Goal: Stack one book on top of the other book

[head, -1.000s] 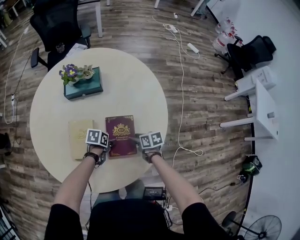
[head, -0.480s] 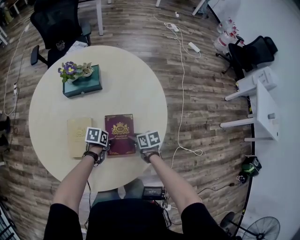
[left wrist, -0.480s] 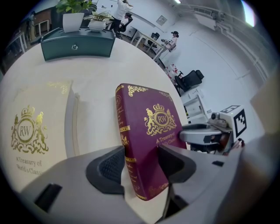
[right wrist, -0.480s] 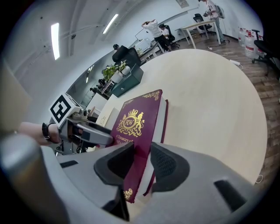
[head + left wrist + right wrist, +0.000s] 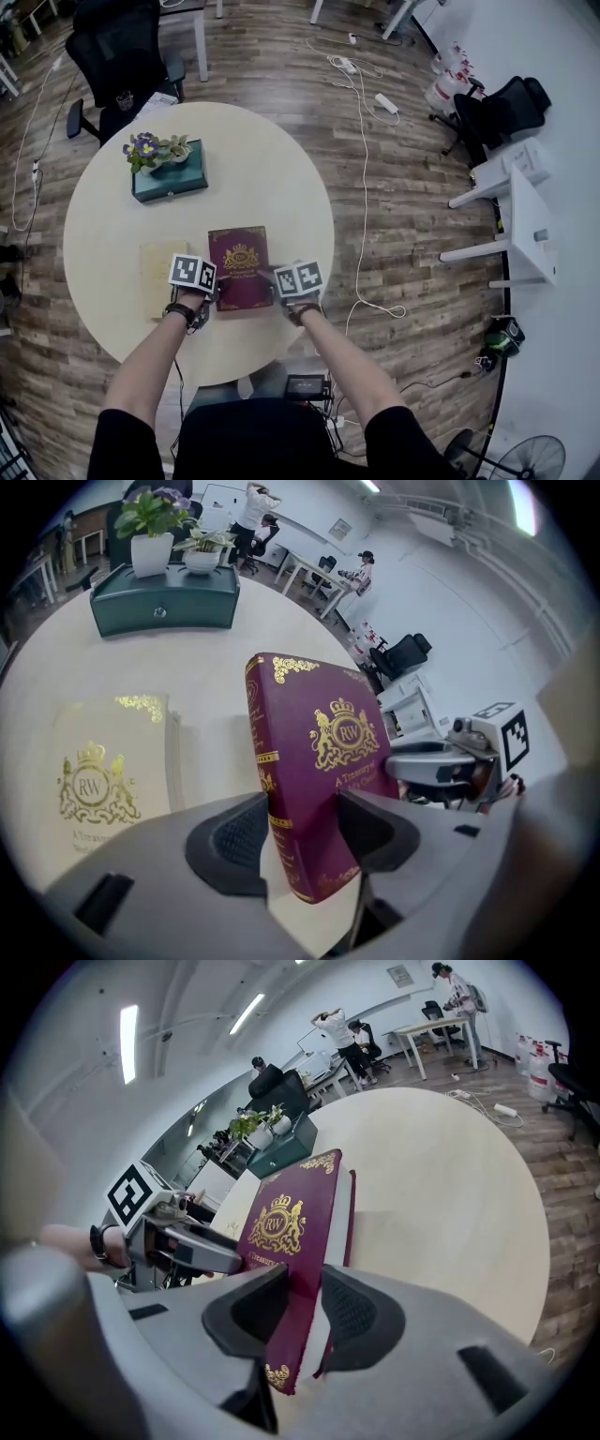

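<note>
Maroon book (image 5: pixel 240 267) sits clamped in left gripper (image 5: pixel 217 292) and right gripper (image 5: pixel 273 287), jaws just tightened, both tilted downward.

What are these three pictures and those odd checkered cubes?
No robot here: a person holds a hand-held gripper in each hand; the patterned cubes belong to them. The top-down picture comes from a camera on the person's head. The other two cameras ride on the left hand-held gripper and the right hand-held gripper, looking along their jaws. On the round table lie a cream book and a green box with potted plants. Both pairs of jaws have just been closing and now clamp the maroon book by opposite edges.
</note>
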The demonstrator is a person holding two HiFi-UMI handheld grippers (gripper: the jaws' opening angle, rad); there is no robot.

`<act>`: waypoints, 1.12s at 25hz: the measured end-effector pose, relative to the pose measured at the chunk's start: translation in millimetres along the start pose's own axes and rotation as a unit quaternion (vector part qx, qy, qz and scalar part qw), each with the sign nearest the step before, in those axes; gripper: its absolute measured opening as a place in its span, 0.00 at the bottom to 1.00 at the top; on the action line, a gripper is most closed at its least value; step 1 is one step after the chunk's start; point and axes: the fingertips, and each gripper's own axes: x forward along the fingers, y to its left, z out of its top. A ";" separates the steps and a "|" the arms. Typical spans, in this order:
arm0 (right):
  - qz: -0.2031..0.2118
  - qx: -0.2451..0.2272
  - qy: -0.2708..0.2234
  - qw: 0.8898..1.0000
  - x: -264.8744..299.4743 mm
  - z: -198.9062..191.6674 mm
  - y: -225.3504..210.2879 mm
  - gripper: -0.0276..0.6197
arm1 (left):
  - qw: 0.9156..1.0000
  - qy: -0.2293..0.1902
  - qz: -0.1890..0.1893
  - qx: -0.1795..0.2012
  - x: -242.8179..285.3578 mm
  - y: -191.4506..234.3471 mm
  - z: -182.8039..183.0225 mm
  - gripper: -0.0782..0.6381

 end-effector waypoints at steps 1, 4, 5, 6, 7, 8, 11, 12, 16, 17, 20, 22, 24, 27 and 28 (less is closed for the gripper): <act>0.000 -0.003 -0.003 1.000 -3.4 5.4 3.8 0.19 | 1.000 -0.003 0.000 0.002 -6.1 -1.4 3.5 0.43; 0.001 -0.015 -0.009 1.000 -12.5 20.1 19.1 0.19 | 1.000 -0.013 0.003 0.008 -26.6 -3.4 12.3 0.43; 0.002 -0.020 -0.011 1.000 -14.4 24.8 25.3 0.19 | 1.000 -0.016 0.004 0.009 -34.0 -2.8 14.2 0.43; 0.002 -0.024 -0.014 1.000 -16.0 29.8 31.8 0.19 | 1.000 -0.020 0.005 0.009 -41.7 -2.0 16.1 0.43; 0.003 -0.028 -0.016 0.999 -17.6 34.9 38.6 0.19 | 1.000 -0.024 0.007 0.009 -49.7 -0.9 18.1 0.43; 0.005 -0.032 -0.018 0.999 -19.0 40.0 45.8 0.19 | 1.000 -0.029 0.008 0.009 -58.3 0.3 20.0 0.43; 0.013 -0.046 -0.019 0.999 -21.0 52.3 70.7 0.19 | 0.999 -0.043 0.016 0.006 -85.7 6.2 21.7 0.42; 0.016 -0.052 -0.019 0.998 -20.3 55.3 79.5 0.19 | 0.999 -0.047 0.019 0.004 -94.5 9.3 20.7 0.42; 0.032 -0.069 -0.019 0.997 -9.7 66.8 116.4 0.19 | 0.997 -0.068 0.030 -0.011 -128.3 28.8 14.0 0.42; 0.036 -0.074 -0.016 0.996 -5.0 68.8 126.5 0.19 | 0.997 -0.072 0.033 -0.017 -136.8 35.7 10.7 0.42; 0.049 -0.090 -0.004 0.995 12.0 71.2 156.1 0.19 | 0.995 -0.080 0.044 -0.032 -159.9 58.3 -1.0 0.42; 0.056 -0.097 0.003 0.994 24.4 70.7 173.3 0.19 | 0.994 -0.084 0.050 -0.041 -171.9 73.4 -9.2 0.42; 0.063 -0.097 0.009 0.993 36.0 67.8 187.4 0.19 | 0.994 -0.086 0.055 -0.049 -181.0 86.9 -18.0 0.42; 0.069 -0.098 0.020 0.993 53.5 59.6 206.2 0.19 | 0.993 -0.086 0.063 -0.060 -191.1 107.3 -32.3 0.42; 0.069 -0.097 0.023 0.993 60.0 56.7 211.8 0.19 | 0.992 -0.084 0.063 -0.063 -193.3 114.6 -36.9 0.42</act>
